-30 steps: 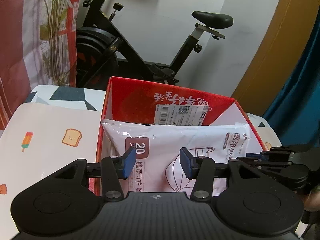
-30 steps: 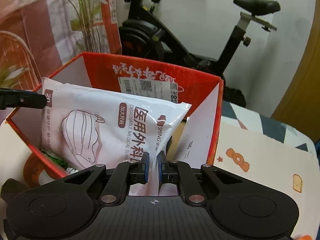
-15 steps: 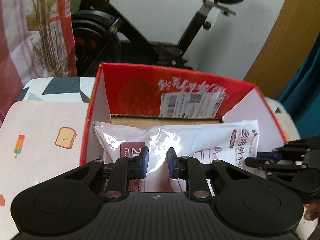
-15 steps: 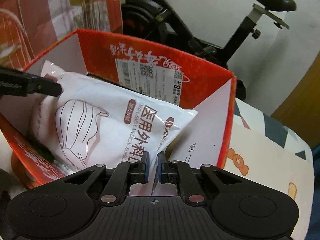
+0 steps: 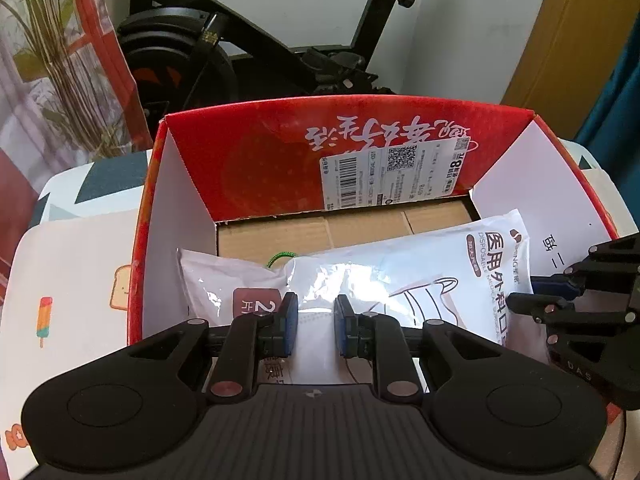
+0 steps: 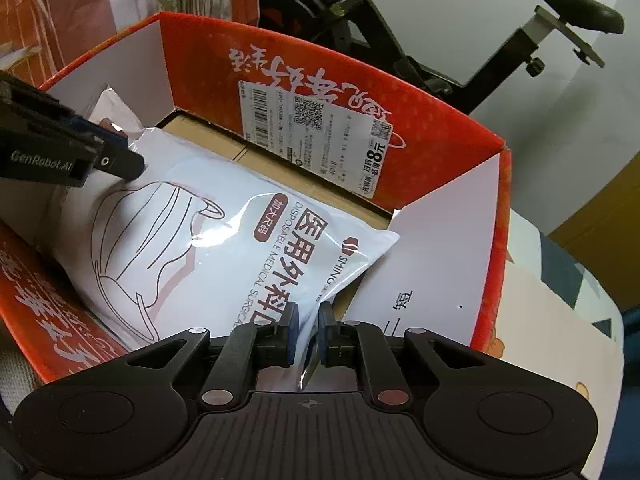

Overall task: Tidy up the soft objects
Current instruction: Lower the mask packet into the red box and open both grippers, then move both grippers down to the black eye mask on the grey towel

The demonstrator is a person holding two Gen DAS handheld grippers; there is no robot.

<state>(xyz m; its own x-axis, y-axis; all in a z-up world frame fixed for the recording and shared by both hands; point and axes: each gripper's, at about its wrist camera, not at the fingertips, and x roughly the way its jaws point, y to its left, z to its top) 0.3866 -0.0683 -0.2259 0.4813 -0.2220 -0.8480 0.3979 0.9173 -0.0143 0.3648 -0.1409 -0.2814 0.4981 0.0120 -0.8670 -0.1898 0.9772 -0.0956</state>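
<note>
A white plastic mask pack point(image 5: 400, 280) with a mask drawing and red labels lies tilted inside the red cardboard box point(image 5: 280, 152), its near edge raised. My left gripper point(image 5: 316, 322) is shut on the pack's near edge by the "20" label. My right gripper point(image 6: 308, 334) is shut on the thin seam at the pack's other end point(image 6: 192, 248), close to the box's white side flap point(image 6: 440, 280). Each gripper shows in the other's view, the right gripper point(image 5: 560, 296) and the left gripper point(image 6: 116, 160). A green cord point(image 5: 280, 258) peeks from under the pack.
The box has a brown cardboard floor point(image 5: 320, 232) and a shipping label on its far wall point(image 6: 312, 136). It stands on a cloth with toast and popsicle prints point(image 5: 72, 288). A black exercise bike point(image 5: 224, 40) stands behind; a plant point(image 5: 48, 40) is at the left.
The left jaws closed from wide apart onto the pack's edge. Both grippers tipped downward and moved in, and the pack sank from above the box rim to down inside it.
</note>
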